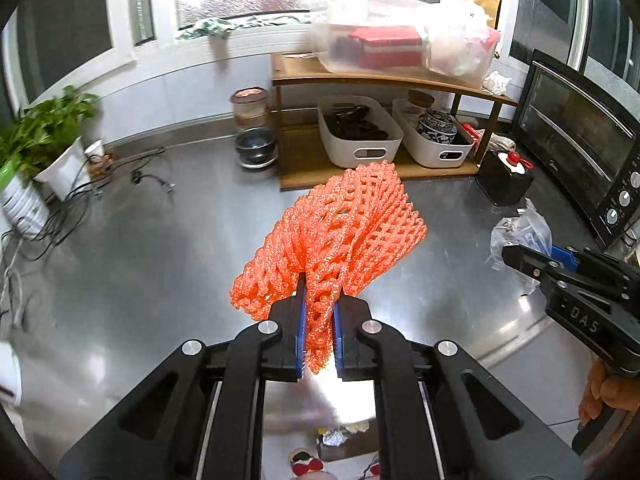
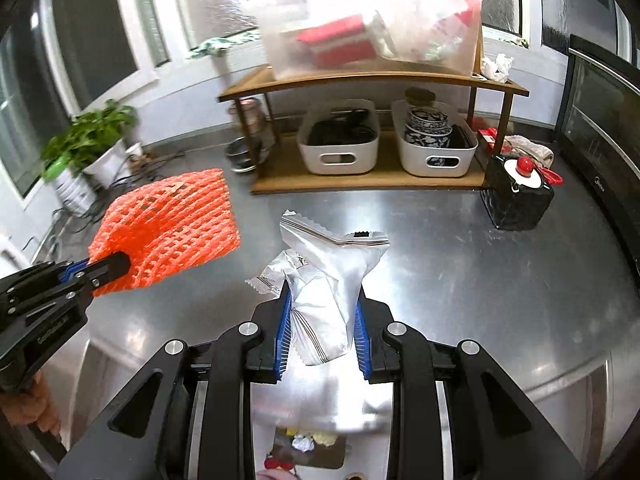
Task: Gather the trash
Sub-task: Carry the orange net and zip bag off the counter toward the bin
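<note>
pinching a soft, featherlight orange foam fruit net (image 1: 340, 236) by its bunched end, the left gripper (image 1: 319, 304) is lifting it above the steel worktop's (image 1: 160, 280) front edge while the right gripper (image 2: 322, 300) is squeezing a crinkly, slippery silver foil pouch (image 2: 332, 272) at its waist.

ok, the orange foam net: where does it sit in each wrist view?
Left wrist: orange foam net at centre, clamped in the left gripper.
Right wrist: orange foam net at left, above the counter.
Shared landmark: wooden shelf with two white bins, at the back in both views.
</note>
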Available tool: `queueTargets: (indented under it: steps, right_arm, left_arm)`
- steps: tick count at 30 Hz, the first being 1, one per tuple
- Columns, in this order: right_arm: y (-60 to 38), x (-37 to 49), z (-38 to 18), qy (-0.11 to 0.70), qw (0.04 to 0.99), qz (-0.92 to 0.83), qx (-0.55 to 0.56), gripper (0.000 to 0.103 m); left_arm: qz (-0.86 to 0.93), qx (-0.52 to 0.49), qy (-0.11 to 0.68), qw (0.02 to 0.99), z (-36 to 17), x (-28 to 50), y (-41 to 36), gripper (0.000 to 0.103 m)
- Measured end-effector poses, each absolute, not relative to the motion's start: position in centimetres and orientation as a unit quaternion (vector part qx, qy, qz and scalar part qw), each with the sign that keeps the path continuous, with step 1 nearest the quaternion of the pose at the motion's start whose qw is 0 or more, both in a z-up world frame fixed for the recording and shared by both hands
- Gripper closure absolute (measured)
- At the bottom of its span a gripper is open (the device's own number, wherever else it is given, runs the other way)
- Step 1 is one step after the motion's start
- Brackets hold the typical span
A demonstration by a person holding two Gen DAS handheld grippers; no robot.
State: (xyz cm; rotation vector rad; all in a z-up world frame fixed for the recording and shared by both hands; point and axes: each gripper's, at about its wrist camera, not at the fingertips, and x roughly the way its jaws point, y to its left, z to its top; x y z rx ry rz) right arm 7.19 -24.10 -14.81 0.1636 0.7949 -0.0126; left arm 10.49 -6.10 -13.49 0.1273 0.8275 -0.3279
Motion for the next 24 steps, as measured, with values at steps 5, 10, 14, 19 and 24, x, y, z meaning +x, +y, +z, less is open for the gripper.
queueTargets:
  steps: [5,10,14,19,24]
  right_arm:
    - [-22.4,3.6,-14.6,0.387,0.919,0.014,0.071,0.076]
    - [-20.6,0.4,-15.6,0.398,0.914,0.031,0.067,0.076]
    - [-19.5,-1.5,-17.1,0.417,0.905,0.041,0.072,0.076]
    - [-18.6,-3.5,-19.5,0.444,0.891,0.042,0.079,0.076]
    - [-17.8,-4.6,-22.5,0.474,0.877,0.04,0.071,0.076]
  left_arm:
    - [-0.145,0.057,0.399,0.904,-13.2,6.5,-4.1,0.094]
    - [-0.139,0.047,0.412,0.899,-14.1,3.0,-2.4,0.094]
    - [-0.138,0.044,0.431,0.891,-15.6,0.7,-1.4,0.094]
    - [-0.135,0.033,0.457,0.879,-18.0,-1.4,-0.2,0.094]
    - [-0.131,0.034,0.478,0.868,-20.9,-2.9,0.2,0.094]
